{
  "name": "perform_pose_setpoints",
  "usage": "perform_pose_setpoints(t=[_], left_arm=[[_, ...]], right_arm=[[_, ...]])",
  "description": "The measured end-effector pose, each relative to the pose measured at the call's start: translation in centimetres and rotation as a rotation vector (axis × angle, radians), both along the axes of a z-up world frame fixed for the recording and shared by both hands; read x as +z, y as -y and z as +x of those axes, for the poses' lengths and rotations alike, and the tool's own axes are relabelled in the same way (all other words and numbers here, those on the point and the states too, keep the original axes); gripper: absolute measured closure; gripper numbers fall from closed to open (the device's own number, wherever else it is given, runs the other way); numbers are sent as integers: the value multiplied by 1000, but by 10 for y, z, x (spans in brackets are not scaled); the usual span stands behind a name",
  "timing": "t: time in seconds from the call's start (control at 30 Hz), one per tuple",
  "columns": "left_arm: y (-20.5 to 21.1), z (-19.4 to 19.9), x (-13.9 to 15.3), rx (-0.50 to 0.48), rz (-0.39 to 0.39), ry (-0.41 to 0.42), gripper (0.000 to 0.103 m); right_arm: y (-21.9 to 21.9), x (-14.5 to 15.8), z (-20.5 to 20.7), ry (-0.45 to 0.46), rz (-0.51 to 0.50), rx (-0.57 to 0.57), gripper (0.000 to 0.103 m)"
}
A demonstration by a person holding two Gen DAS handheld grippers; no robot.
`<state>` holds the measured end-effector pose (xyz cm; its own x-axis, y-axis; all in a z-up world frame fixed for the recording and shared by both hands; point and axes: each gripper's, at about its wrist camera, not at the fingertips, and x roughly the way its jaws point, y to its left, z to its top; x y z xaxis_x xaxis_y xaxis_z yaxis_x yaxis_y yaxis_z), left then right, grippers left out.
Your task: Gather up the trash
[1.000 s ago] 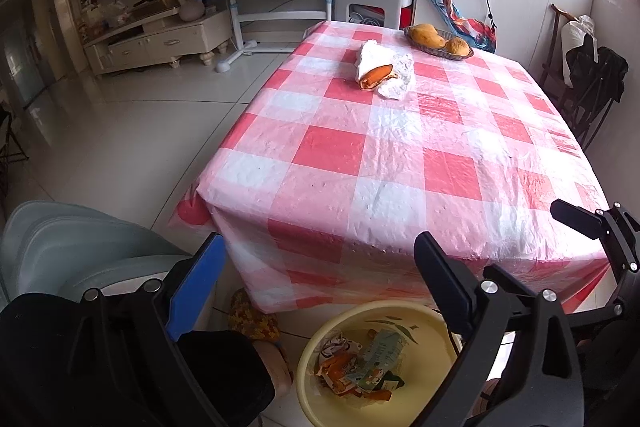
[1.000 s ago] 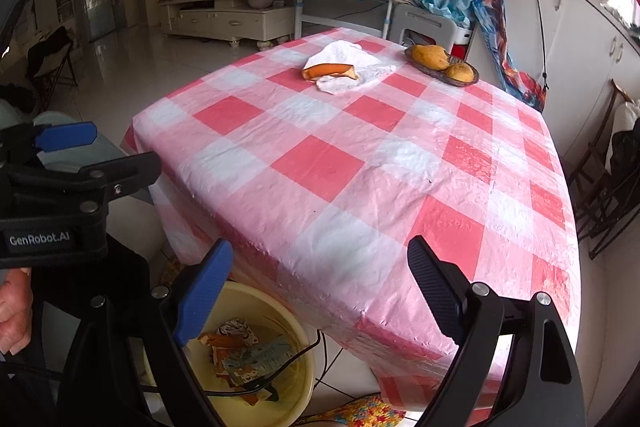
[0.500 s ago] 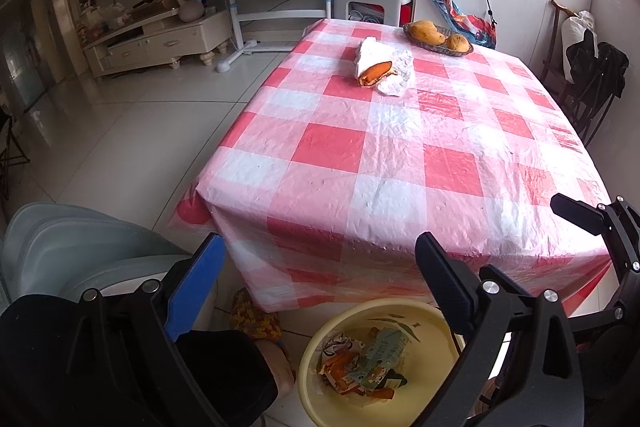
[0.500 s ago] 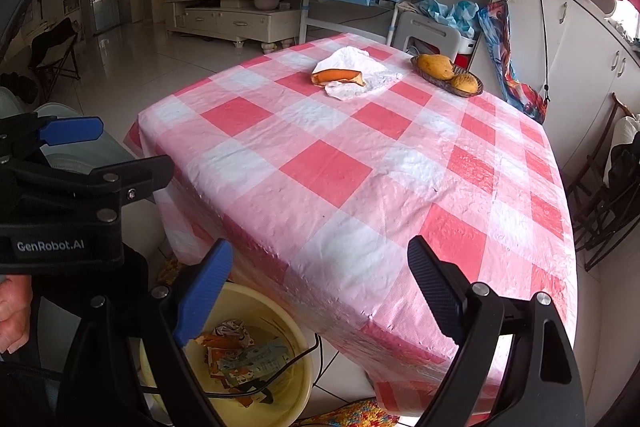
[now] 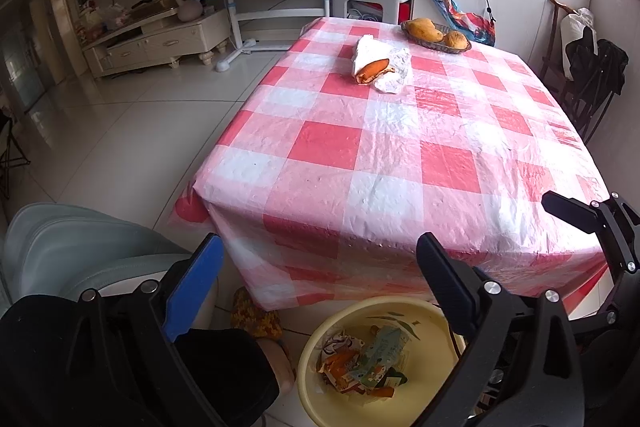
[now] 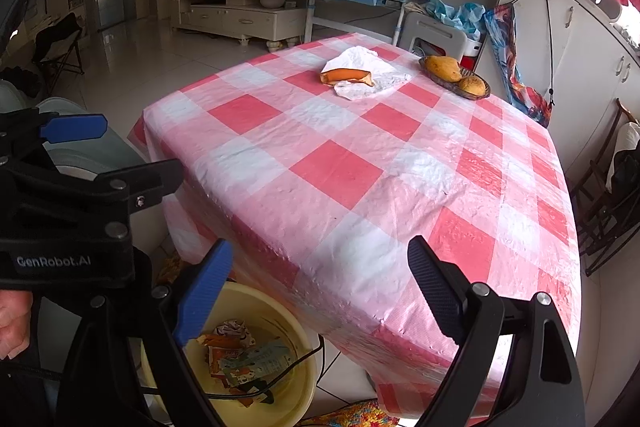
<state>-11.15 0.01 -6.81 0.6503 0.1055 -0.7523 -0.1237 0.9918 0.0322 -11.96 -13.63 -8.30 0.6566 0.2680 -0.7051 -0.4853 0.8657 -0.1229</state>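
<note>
Crumpled wrappers are seen lying in the bottom of a yellow basin, which is set on the floor just below the near edge of the table. On the far part of the table, well apart from the basin, an orange peel is laid on a white plastic bag, and just beyond it a shallow dish of fruit is placed near the far edge. The table is covered by a red-and-white checked cloth. The left gripper is held above the basin, before the table's near edge, with its jaws spread wide and nothing between them. The right gripper is held beside it, likewise over the basin's side of the table, its fingers released and empty. A dark cable is draped across the basin. A knitted slipper is seen on the floor at the table's near corner, beside the basin.
</note>
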Motion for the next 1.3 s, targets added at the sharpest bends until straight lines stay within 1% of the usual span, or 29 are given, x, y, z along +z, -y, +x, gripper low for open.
perform_pose_setpoints(t=[0.27,0.83,1.17,1.3], left_arm=[[0,0,-1,4,6,-6,9],[1,0,0,9,14,-7,9],[-3,0,6,26,-7,10,8],[-13,4,15,36,-30,23,8]], right_arm=[[-5,0,-3,12,-16,19,18],[-6,7,-2,30,17,15,16],[-5,8,2,18,30,6,16],[-1,11,10,-9,71,-18,16]])
